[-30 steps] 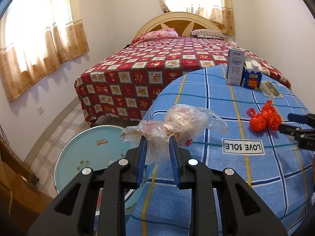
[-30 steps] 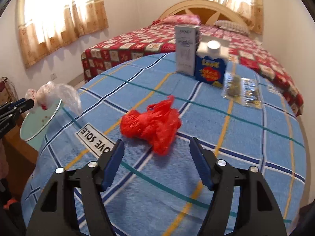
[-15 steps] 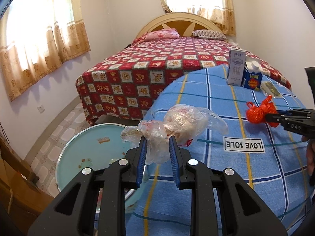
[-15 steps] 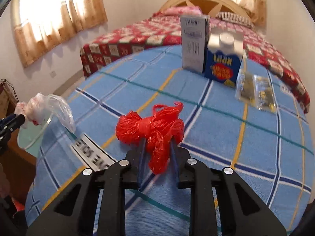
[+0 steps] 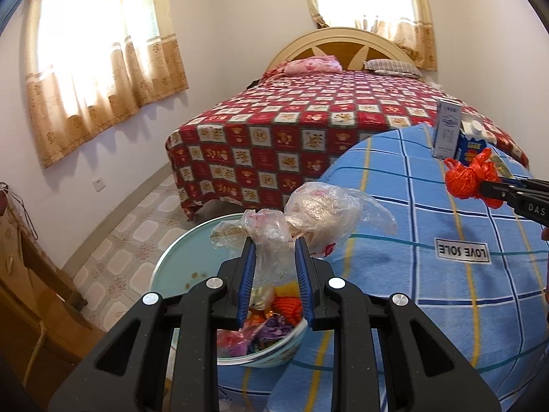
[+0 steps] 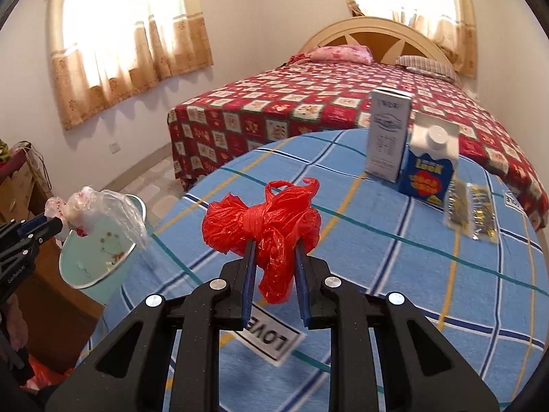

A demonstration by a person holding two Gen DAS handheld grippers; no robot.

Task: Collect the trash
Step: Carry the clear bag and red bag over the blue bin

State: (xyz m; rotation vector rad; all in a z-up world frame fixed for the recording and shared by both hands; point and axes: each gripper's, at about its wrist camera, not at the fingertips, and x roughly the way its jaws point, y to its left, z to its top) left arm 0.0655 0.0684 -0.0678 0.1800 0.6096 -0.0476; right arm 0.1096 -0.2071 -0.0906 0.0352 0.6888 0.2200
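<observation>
L gripper (image 5: 273,250) is clamped on a clear plastic bag (image 5: 319,214), held above the pale green bin (image 5: 164,267) beside the table w/ blue checked cloth (image 5: 429,302); bin already holds colourful wrappers. R gripper (image 6: 273,252) pinches a knotted red plastic bag (image 6: 264,219), apparently lifted just off the cloth, though contact is hard to judge. Its jaws have just been closing on that bag. Grey carton (image 6: 389,134), blue carton (image 6: 430,168) & a foil packet (image 6: 475,211) stand farther back on the table.

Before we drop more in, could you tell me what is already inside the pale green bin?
In the pale green bin, colourful wrappers and an orange clump lie at the bottom, with crumbs on the inner wall. The left gripper and its clear plastic bag cover the rest.
</observation>
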